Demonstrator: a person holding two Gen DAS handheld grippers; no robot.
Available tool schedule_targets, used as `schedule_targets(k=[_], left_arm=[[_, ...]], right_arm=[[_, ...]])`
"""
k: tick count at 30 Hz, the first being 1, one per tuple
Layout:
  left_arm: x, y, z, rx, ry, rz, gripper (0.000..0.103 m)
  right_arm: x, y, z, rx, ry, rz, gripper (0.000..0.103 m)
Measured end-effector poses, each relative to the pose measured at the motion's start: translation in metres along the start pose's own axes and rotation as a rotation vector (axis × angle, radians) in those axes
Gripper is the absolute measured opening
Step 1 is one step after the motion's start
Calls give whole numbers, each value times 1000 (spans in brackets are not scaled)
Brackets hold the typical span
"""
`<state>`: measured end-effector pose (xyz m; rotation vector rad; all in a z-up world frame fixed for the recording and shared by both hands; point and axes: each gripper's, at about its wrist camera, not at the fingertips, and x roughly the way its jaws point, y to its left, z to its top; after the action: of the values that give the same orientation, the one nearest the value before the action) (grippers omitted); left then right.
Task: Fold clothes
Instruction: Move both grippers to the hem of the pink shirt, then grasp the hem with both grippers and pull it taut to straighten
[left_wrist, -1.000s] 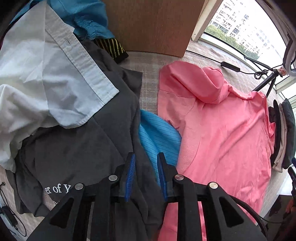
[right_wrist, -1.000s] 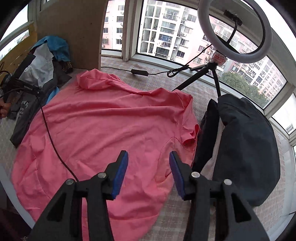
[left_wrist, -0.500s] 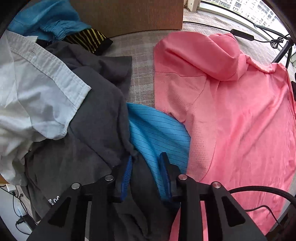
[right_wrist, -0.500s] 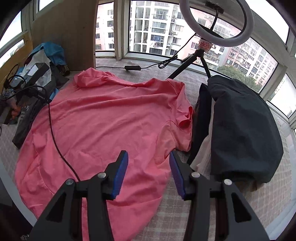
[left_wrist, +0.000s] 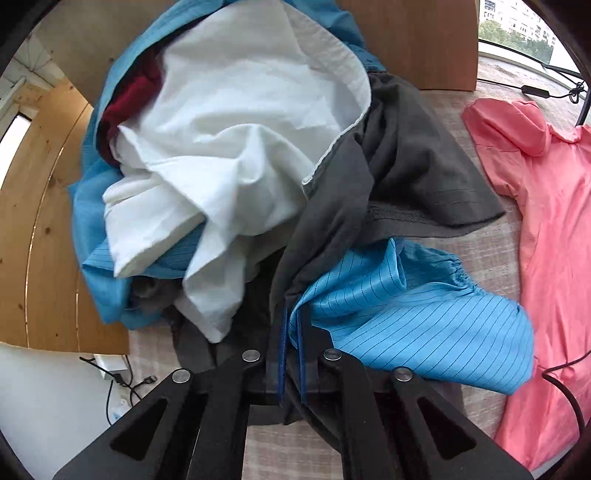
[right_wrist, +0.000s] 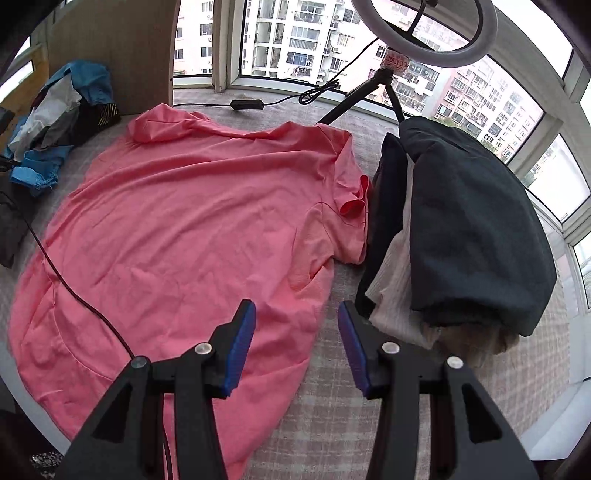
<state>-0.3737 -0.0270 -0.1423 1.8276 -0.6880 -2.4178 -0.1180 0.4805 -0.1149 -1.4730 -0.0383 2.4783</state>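
Checked bedding by the window carries a pink shirt (right_wrist: 192, 236) spread flat, collar toward the glass. Its hem lies just ahead of the right gripper (right_wrist: 297, 347), whose jaws stand half apart and empty. Beyond the shirt's far sleeve, the left gripper (left_wrist: 291, 354) has just closed on blue striped fabric (left_wrist: 413, 317) and grey cloth (left_wrist: 388, 177).

A ring light (right_wrist: 421, 35) on a black tripod (right_wrist: 373, 92) stands at the window (right_wrist: 295, 40), apartment blocks (right_wrist: 472, 92) beyond the glass. A black cable (right_wrist: 291, 99) with an inline switch (right_wrist: 246, 104) lies along the sill. A wooden panel (left_wrist: 406, 40) stands upright on the checked surface (right_wrist: 343, 398), and another cable (right_wrist: 77, 299) trails nearby.
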Motion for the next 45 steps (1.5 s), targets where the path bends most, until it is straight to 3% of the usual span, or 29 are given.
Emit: schedule_targets(k=[2, 8, 9, 11, 16, 18, 21, 24, 26, 29, 32, 36, 39, 43, 44, 45], left_arm=[[8, 42, -12, -31, 25, 144, 0], [47, 135, -65, -195, 118, 203, 0], [37, 135, -73, -211, 79, 178, 0], [12, 128, -93, -231, 8, 55, 0], [-50, 41, -115, -76, -157, -239, 5], [-64, 1, -129, 20, -170, -367, 12], [-92, -90, -126, 194, -134, -542, 16], [-96, -149, -158, 361, -84, -590, 16], [-88, -167, -173, 419, -63, -606, 16], [-81, -183, -180, 450, -39, -672, 18], [-82, -202, -186, 506, -50, -670, 18], [-82, -216, -190, 526, -18, -738, 16], [-86, -221, -191, 504, -14, -754, 1], [-93, -218, -189, 437, -10, -764, 1], [-97, -216, -188, 424, -16, -762, 0], [-101, -213, -187, 408, -22, -755, 0]], right_arm=[[-1, -2, -3, 23, 3, -1, 46], [-1, 17, -10, 14, 39, 21, 46], [-2, 22, -10, 4, 40, 25, 46], [-5, 27, -10, -2, 44, 36, 46], [-17, 32, -21, 25, 46, 72, 49], [-22, 31, -33, 34, 53, 78, 54], [-30, 22, -61, 82, 75, 92, 54], [-40, 10, -96, 157, 99, 131, 54], [-49, 3, -120, 195, 114, 132, 54], [-58, -6, -149, 237, 126, 125, 54], [-56, -9, -163, 235, 108, 138, 54], [-33, -2, -166, 155, 117, 171, 54], [-18, 12, -169, 68, 132, 241, 54], [-7, 23, -179, 7, 136, 280, 53], [-8, 24, -179, -2, 110, 296, 50], [-9, 27, -178, -7, 100, 335, 38]])
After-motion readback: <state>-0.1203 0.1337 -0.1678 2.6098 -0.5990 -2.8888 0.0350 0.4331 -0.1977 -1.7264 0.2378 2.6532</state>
